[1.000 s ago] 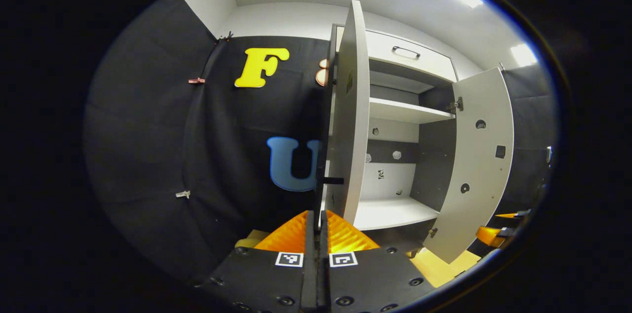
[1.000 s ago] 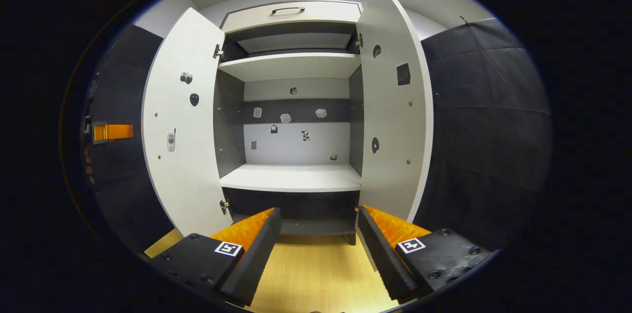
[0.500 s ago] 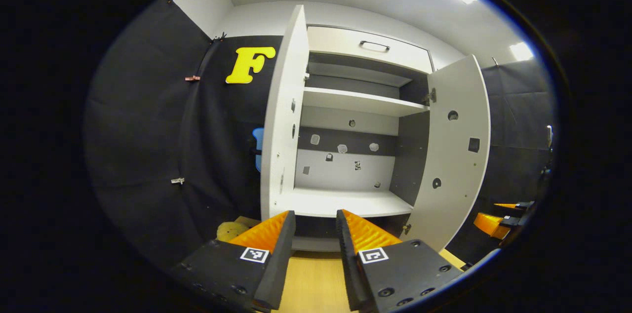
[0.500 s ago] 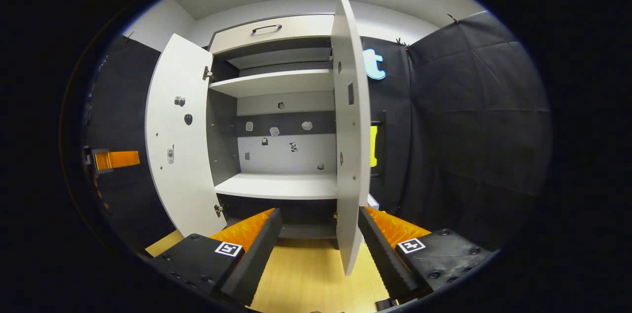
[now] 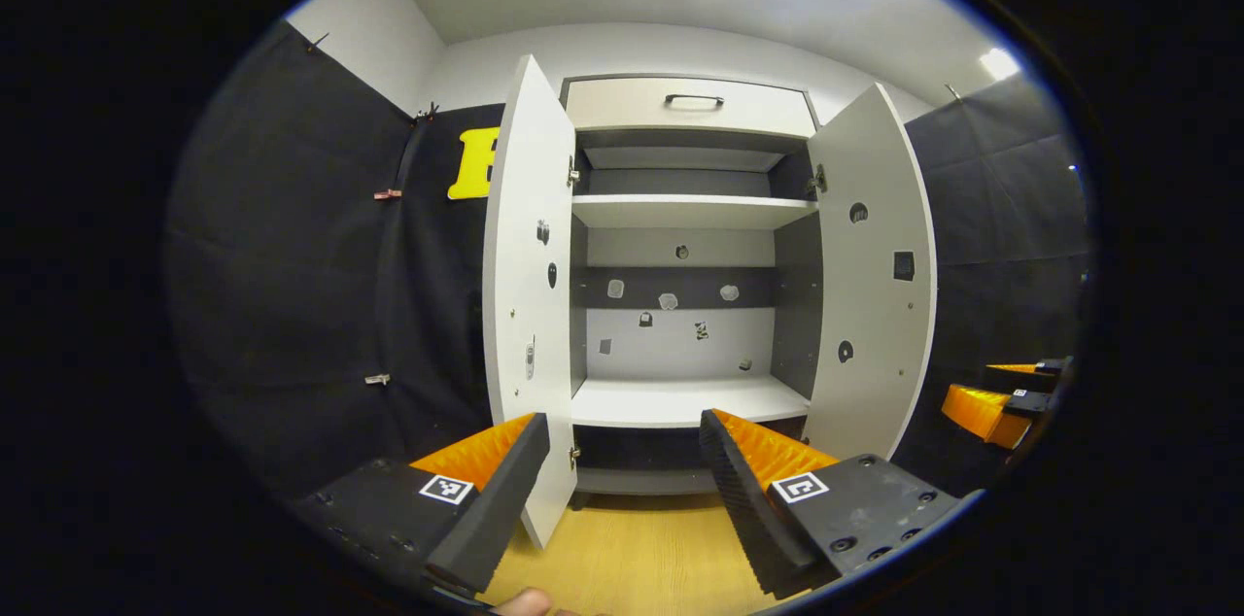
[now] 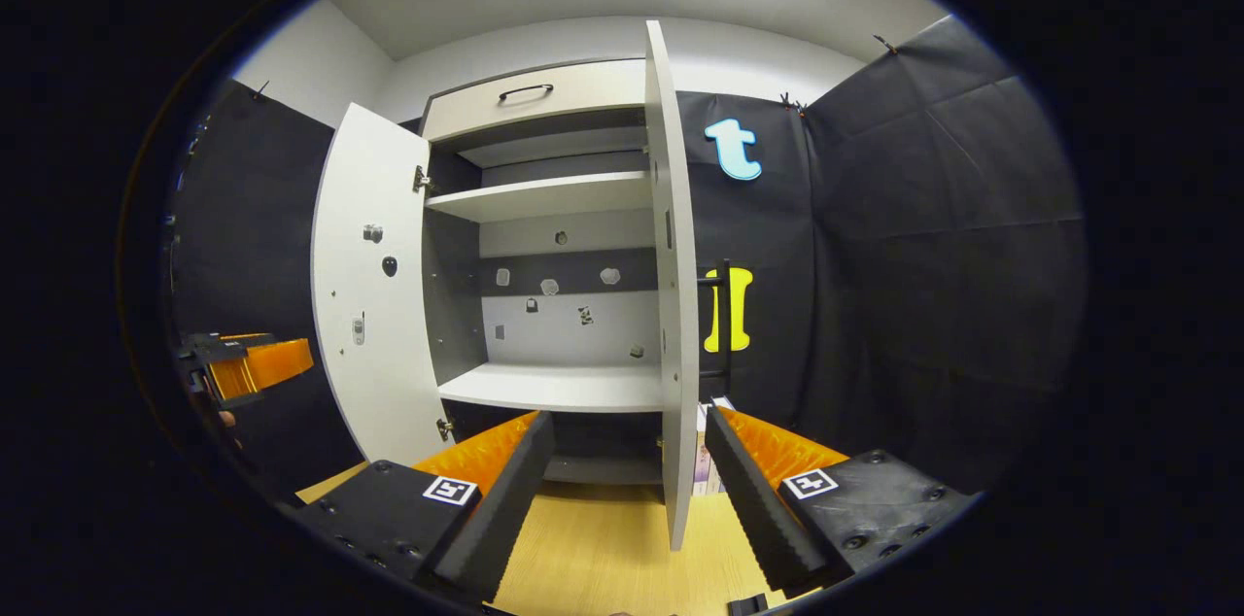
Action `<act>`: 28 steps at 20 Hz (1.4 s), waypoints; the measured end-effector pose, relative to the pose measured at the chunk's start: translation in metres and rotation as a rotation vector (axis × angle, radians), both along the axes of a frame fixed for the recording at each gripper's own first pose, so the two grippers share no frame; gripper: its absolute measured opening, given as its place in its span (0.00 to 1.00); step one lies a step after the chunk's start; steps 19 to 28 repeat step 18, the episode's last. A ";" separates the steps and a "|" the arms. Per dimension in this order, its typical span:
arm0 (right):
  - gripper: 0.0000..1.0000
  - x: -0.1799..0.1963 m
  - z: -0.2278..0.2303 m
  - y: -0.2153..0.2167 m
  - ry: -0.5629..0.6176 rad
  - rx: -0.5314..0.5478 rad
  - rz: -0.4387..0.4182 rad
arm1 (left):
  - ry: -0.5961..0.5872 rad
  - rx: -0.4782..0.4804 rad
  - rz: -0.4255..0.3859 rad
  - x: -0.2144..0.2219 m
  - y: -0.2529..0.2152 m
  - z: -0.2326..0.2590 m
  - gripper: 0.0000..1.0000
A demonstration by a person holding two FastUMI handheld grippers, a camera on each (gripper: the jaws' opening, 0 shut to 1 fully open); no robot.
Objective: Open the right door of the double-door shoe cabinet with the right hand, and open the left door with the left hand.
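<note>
In the left gripper view, the left hand-held gripper [image 5: 622,480] has its two fingers spread wide apart, holding nothing. Straight ahead of it stands the shoe cabinet [image 5: 680,237] with both doors swung open. The left door [image 5: 525,305] hangs just ahead of the gripper's left finger, its lower corner reaching down beside that finger's tip; whether they touch is unclear. The right door [image 5: 875,286] stands open ahead and to the right, apart from the fingers. Between the doors lie a white lower shelf [image 5: 680,400] and an upper shelf [image 5: 685,210], with a drawer [image 5: 690,106] above them. Wooden floor [image 5: 632,558] lies under the fingers.

In the right gripper view, the right hand-held gripper [image 6: 627,490] is likewise spread wide and empty. The right door [image 6: 671,305] appears edge-on directly ahead, its bottom edge dropping between the two fingers without touching either. The left hand-held gripper [image 6: 253,363] shows far off to the left, beyond the left door [image 6: 369,305].
</note>
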State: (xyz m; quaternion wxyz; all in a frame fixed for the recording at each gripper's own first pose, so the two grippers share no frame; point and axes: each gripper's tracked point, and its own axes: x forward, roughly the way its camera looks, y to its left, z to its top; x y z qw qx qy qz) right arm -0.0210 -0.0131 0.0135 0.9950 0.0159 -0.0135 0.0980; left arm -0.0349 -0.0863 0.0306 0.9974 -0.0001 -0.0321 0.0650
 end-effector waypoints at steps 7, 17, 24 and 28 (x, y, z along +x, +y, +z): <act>0.99 -0.002 -0.020 0.008 0.054 0.000 -0.024 | -0.033 -0.020 -0.022 0.003 0.014 -0.008 0.95; 0.98 0.000 -0.029 -0.001 0.039 -0.038 -0.071 | 0.008 -0.015 -0.037 0.016 0.025 -0.031 0.95; 0.99 -0.001 -0.030 -0.002 0.037 -0.044 -0.072 | 0.006 -0.009 -0.033 0.016 0.027 -0.031 0.96; 0.99 -0.001 -0.030 -0.002 0.037 -0.044 -0.072 | 0.006 -0.009 -0.033 0.016 0.027 -0.031 0.96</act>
